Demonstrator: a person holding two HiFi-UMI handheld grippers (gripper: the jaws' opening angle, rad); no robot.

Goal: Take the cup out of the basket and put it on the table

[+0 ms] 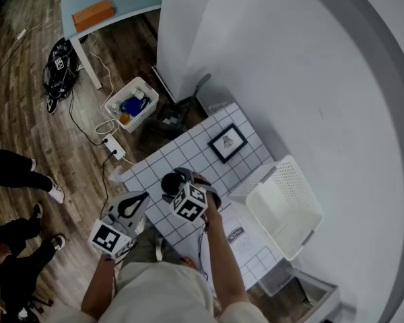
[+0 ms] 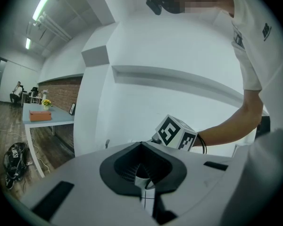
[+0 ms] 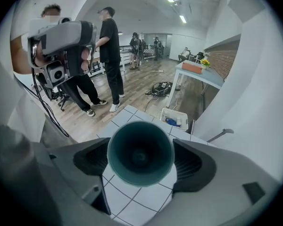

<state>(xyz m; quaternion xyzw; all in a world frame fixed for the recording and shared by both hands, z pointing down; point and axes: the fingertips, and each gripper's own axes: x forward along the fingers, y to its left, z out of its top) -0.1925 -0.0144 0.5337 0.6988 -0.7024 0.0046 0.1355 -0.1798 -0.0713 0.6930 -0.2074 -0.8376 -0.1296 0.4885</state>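
In the head view a dark teal cup [image 1: 169, 184] hangs over the white tiled table [image 1: 209, 147], near its left part, with my right gripper [image 1: 178, 179] shut on it. In the right gripper view the cup [image 3: 140, 153] lies on its side between the two black pads [image 3: 191, 161], its open mouth facing the camera, tiles below it. The white perforated basket [image 1: 286, 207] stands empty at the table's right. My left gripper [image 1: 136, 204] is off the table's left edge by the person's body. Its jaws [image 2: 142, 173] are shut with nothing in them.
A black-framed picture [image 1: 227, 142] lies on the table's far part and a printed sheet [image 1: 239, 237] on the near part. On the floor are a white bin [image 1: 131, 104], a power strip [image 1: 114, 150] and a black bag [image 1: 59, 69]. People [image 3: 111, 51] stand to the left.
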